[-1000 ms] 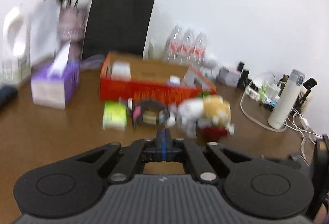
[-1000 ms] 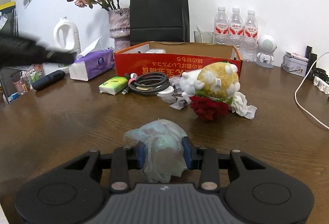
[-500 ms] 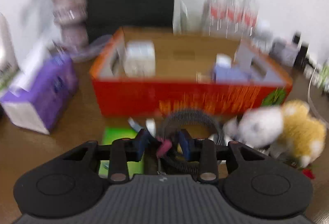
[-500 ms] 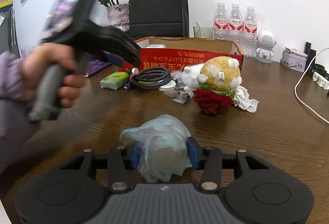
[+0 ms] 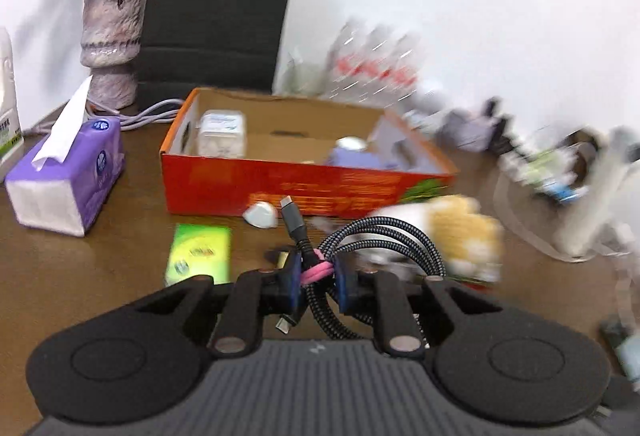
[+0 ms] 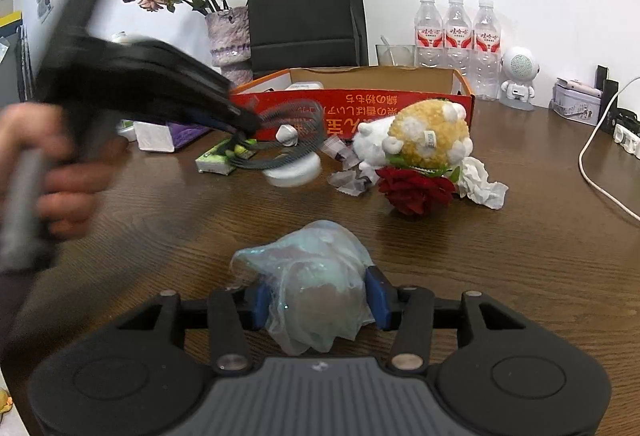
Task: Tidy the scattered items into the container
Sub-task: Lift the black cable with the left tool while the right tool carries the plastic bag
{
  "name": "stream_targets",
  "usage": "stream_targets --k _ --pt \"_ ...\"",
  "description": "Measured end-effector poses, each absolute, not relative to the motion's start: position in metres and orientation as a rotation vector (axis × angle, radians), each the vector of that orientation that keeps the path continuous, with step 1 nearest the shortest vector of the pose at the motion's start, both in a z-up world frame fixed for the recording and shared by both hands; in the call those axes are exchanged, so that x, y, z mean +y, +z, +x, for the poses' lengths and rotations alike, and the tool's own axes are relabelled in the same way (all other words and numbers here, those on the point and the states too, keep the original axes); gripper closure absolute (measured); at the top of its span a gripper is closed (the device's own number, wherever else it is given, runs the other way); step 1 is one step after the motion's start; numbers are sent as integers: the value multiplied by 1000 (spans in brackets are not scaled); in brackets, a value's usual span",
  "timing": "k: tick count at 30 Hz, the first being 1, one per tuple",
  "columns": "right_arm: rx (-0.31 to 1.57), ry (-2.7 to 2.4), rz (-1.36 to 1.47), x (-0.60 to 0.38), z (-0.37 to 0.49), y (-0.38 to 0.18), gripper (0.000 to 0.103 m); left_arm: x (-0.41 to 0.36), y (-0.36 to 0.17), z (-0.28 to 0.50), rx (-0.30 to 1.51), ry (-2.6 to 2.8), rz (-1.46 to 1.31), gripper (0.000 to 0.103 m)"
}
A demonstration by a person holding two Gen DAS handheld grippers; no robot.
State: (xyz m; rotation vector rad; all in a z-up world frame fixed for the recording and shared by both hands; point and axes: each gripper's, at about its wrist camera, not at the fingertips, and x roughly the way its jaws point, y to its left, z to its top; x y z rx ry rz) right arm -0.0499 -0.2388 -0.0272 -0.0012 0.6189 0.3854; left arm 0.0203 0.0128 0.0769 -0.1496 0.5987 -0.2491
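My left gripper (image 5: 316, 282) is shut on a coiled black braided cable (image 5: 384, 240) at its pink tie, holding it above the table in front of the red cardboard box (image 5: 304, 188). In the right wrist view the left gripper (image 6: 244, 124) and the blurred cable (image 6: 292, 128) hang before the box (image 6: 360, 104). My right gripper (image 6: 318, 302) is shut on a crumpled pale plastic bag (image 6: 312, 284) low over the table. A plush sheep (image 6: 420, 140), red rose (image 6: 416, 190), white tissue (image 6: 480, 184) and green packet (image 5: 200, 252) lie on the table.
A purple tissue box (image 5: 68, 176), flower vase (image 5: 110, 44) and black paper bag (image 5: 216, 20) stand at the back left. Three water bottles (image 6: 456, 32), a small white robot figure (image 6: 518, 80) and white cords (image 6: 600, 164) are at the right. The box holds several small items.
My left gripper reached to the cable, closed on it and lifted it off the table. My right gripper stayed in place, holding the bag.
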Motion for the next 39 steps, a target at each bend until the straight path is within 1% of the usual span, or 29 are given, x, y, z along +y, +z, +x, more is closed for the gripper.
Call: stream_targets --k 3,7,11,14,15,16,17,18,19,22,23,25,26,27,28,29,31,32,33,34,39 --pt "615 381 -6 -238 -51 -27 56 25 77 -18 615 -312 -175 85" --pt "602 378 38 -247 -52 -26 56 33 43 -53 749 -294 -177 85" --pt "600 353 33 -251 -54 -25 56 36 28 -72 771 -293 -208 84" --pt "589 356 -7 -249 -65 -22 48 33 27 -72 772 -302 -174 82" --pt "582 356 -2 -252 -69 -20 46 31 29 -72 773 -304 -156 77" --pt "578 354 10 -255 -72 -17 46 30 31 -72 773 -307 -148 69" --pt "579 355 25 -259 -75 -14 46 31 33 -74 766 -318 -148 50" --pt "579 355 41 -263 -78 -11 46 31 35 -78 751 -339 -145 46" --pt "574 351 57 -269 -81 -8 46 32 38 -83 732 -361 -138 45" --pt "567 338 83 -278 -88 -3 46 29 38 -88 736 -369 -103 40" --pt "566 336 83 -278 -88 -2 45 26 35 -86 746 -356 -94 40" --pt "572 342 76 -273 -86 -4 45 24 29 -79 781 -321 -96 44" --pt "580 342 68 -269 -84 -6 45 24 26 -76 797 -308 -101 51" --pt "589 338 57 -266 -82 -8 45 23 23 -74 799 -293 -106 55" --pt "596 328 46 -263 -81 -10 45 22 23 -72 796 -280 -103 69" --pt "602 318 38 -260 -79 -12 46 21 23 -71 799 -275 -104 77" --pt "621 315 46 -260 -76 -15 57 18 26 -71 776 -260 -107 82" --pt "621 317 60 -261 -76 -17 59 17 27 -73 757 -260 -106 83" --pt "614 313 74 -262 -77 -17 65 16 30 -77 725 -264 -109 83" --pt "609 311 78 -262 -79 -15 67 16 33 -81 690 -280 -120 83" --pt "552 315 120 -264 -84 2 69 19 61 -79 595 -329 -234 83"
